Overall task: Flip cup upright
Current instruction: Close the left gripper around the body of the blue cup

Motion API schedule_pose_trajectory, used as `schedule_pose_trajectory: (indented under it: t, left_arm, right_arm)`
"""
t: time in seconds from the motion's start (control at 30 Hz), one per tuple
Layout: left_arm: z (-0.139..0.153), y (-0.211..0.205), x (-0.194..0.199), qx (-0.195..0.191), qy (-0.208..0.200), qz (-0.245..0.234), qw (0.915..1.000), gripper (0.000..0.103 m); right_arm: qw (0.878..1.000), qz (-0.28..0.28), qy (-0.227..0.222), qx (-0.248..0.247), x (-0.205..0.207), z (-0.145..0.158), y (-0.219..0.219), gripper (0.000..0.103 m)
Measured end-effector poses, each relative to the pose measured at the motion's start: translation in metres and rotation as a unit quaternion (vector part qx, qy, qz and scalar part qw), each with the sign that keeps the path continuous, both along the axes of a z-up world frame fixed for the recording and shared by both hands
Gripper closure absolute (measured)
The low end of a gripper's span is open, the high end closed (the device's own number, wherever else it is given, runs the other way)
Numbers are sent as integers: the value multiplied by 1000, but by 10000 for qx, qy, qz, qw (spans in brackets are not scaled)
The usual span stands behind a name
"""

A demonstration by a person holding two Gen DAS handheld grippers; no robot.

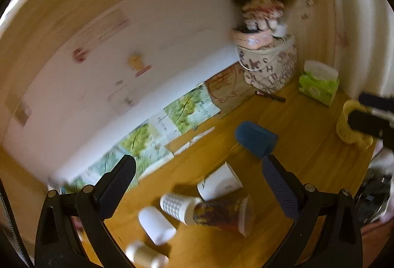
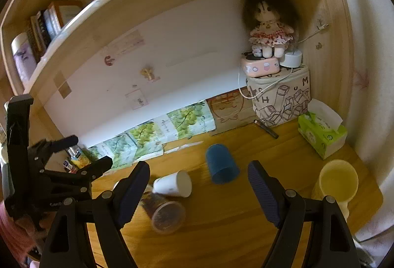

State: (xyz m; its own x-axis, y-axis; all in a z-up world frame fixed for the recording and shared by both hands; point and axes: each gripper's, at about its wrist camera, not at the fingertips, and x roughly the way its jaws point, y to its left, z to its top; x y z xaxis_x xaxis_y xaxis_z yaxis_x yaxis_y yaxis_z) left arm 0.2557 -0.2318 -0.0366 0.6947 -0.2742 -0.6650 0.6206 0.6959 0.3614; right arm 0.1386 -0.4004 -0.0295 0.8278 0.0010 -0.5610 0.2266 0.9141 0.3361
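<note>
A blue cup (image 2: 221, 164) stands upside down on the wooden desk (image 2: 221, 218); it also shows in the left wrist view (image 1: 256, 138). A white paper cup (image 2: 173, 184) lies on its side, seen also in the left wrist view (image 1: 220, 181). A dark patterned cup (image 2: 163, 212) lies on its side beside it, and shows in the left wrist view (image 1: 222, 213). My left gripper (image 1: 199, 184) is open above these cups and shows in the right wrist view (image 2: 86, 152). My right gripper (image 2: 199, 189) is open and empty, just short of the blue cup.
A yellow mug (image 2: 337, 181) stands upright at the right. A green tissue box (image 2: 321, 131), a printed bag (image 2: 280, 98) with a doll (image 2: 269, 26) on it, and a pen (image 2: 266, 129) sit at the back. More white cups (image 1: 157, 221) lie near the left gripper.
</note>
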Motion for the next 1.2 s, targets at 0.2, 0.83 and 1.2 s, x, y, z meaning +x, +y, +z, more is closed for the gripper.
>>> schedule_pose_trajectory:
  t: [0.2,0.83,1.2]
  left_arm:
    - [-13,-39,24,612,-5,-1085,9922,1]
    - [-100,-113,55,2758,-933,-4187,8602,1]
    - [-144,-124,53,3421,-1212,-5589,7456,7]
  right_arm:
    - [10000,44,-50,50,26,-10,-33,21]
    - [9894,1004,669,-809,77,-57,-55,21]
    - [9786,1494,1178,-790,94,-84,-41,21]
